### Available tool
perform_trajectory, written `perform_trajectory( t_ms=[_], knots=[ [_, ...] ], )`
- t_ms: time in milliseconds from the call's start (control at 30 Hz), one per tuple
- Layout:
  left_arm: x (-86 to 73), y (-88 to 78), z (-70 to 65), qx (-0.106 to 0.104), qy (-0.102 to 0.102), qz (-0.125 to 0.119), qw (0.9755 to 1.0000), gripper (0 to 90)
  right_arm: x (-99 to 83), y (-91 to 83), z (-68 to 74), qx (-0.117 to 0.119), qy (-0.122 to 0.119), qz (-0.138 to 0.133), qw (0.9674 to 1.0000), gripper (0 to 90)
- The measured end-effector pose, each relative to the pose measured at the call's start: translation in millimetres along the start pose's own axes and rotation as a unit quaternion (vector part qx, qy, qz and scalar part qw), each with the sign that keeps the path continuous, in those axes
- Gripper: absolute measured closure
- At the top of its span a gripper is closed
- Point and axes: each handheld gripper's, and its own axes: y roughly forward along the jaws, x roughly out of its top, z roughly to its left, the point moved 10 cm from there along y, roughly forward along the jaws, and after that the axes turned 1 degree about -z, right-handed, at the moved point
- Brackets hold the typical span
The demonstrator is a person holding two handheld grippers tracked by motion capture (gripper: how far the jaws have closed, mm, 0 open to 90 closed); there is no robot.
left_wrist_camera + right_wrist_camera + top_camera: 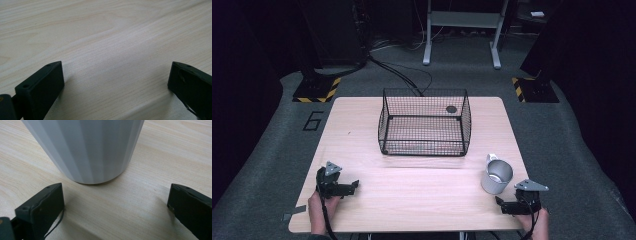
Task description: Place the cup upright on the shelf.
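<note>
Right gripper (116,202) jaws wide, just short of the cup (85,147): ease forward square to its wall, clamp low; left gripper (343,187), wide too, well apart from it.

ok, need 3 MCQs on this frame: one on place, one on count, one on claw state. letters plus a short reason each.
1. Where does the metal cup stand?
A. inside the wire basket
B. on the table, near its right front edge
C. on the floor

2. How many things lie inside the wire basket?
A. none
B. one
C. three

3. How does the right claw stand?
A. shut on the cup
B. shut, holding nothing
C. open, short of the cup

Key:
1 B: the high view shows the cup upright on the table, just ahead of the right claw.
2 A: wood shows through the whole mesh floor.
3 C: in the right gripper view both jaws sit wide apart, with the cup beyond them, untouched.
</note>
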Motion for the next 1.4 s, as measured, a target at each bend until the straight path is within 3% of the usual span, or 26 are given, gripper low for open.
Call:
perform_trajectory(
  t_ms=[733, 1000, 1067, 1400],
  knots=[
    [0.0, -0.1, 0.0, 0.000, 0.000, 0.000, 1.0000, 0.5, 0.2, -1.2, -1.6, -0.007, 0.006, 0.007, 0.9999, 1.4],
    [0.0, 0.0, 0.0, 0.000, 0.000, 0.000, 1.0000, 0.5, 4.0, -4.0, 4.5, 0.003, 0.022, -0.006, 0.9997, 0.4],
    [0.0, 0.0, 0.0, 0.000, 0.000, 0.000, 1.0000, 0.5, 6.3, -5.3, 5.2, 0.004, 0.013, -0.011, 0.9999, 0.1],
    [0.0, 0.0, 0.1, 0.000, 0.000, 0.001, 1.0000, 0.5, 21.5, -19.3, 11.9, 0.010, 0.020, -0.026, 0.9994, 0.0]
  ],
)
